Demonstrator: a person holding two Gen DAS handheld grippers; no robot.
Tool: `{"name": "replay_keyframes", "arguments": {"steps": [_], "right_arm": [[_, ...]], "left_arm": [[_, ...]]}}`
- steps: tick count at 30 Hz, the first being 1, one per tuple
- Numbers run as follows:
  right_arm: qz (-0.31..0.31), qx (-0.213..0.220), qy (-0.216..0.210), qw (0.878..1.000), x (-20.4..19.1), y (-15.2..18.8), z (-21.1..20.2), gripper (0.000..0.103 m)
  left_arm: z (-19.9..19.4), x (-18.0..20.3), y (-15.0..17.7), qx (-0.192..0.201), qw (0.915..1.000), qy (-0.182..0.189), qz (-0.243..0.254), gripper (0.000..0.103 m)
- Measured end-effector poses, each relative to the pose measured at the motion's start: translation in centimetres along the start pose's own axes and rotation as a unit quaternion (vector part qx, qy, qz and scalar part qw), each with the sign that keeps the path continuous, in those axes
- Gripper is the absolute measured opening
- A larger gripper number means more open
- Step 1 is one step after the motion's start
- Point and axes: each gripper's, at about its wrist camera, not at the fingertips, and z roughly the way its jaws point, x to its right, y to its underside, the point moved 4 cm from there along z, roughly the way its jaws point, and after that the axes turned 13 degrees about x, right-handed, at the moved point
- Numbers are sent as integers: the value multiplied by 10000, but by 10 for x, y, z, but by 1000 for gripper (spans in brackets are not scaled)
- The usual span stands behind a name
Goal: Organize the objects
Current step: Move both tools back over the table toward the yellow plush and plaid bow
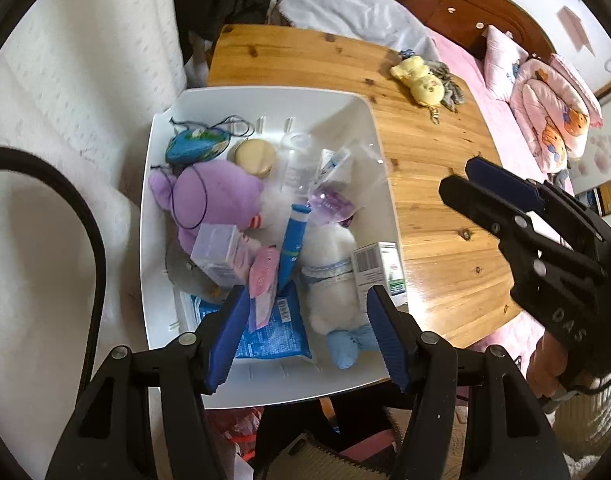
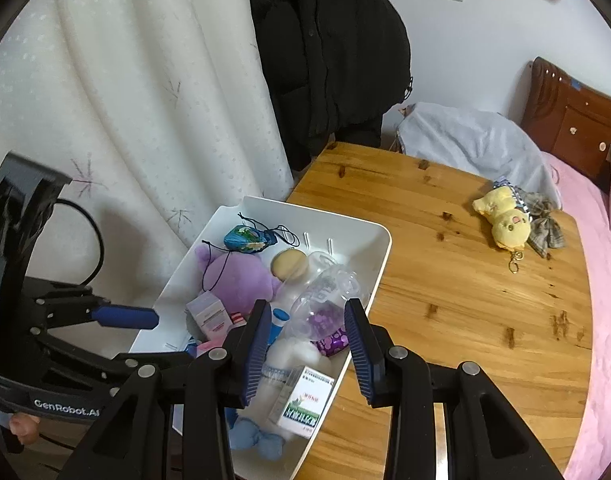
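Note:
A white bin (image 1: 381, 152) (image 2: 379, 256) sits at the left end of the wooden table and holds several items: a purple plush (image 1: 209, 196) (image 2: 237, 276), a white plush (image 1: 329, 276), a clear bottle (image 2: 325, 292), small boxes (image 2: 301, 400) and a blue packet (image 1: 273, 332). A yellow plush keychain (image 1: 419, 80) (image 2: 503, 220) lies alone on the table at the far right. My left gripper (image 1: 307, 332) hovers open over the bin's near end, holding nothing. My right gripper (image 2: 305, 348) is open above the bin's right rim, also empty; it shows in the left wrist view as the right gripper (image 1: 461, 184).
The wooden table (image 1: 445, 216) (image 2: 485, 320) has bare surface between the bin and the yellow plush. A white curtain (image 2: 125, 100) and a black coat (image 2: 329, 48) hang behind. A bed with pink bedding (image 1: 545, 112) borders the table's right side.

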Motion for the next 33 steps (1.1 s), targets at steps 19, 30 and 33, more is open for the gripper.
{"name": "replay_keyframes", "arguments": {"steps": [19, 30, 33], "right_arm": [[-11, 523, 955, 9940, 23, -10, -87, 47], [218, 693, 1275, 9892, 101, -23, -93, 54], [313, 662, 1412, 9873, 149, -30, -89, 54]], "left_arm": [[-27, 73, -49, 739, 9899, 790, 915, 67], [-10, 127, -105, 964, 9869, 899, 928, 69], [5, 150, -129, 941, 9888, 911, 716, 69]]}}
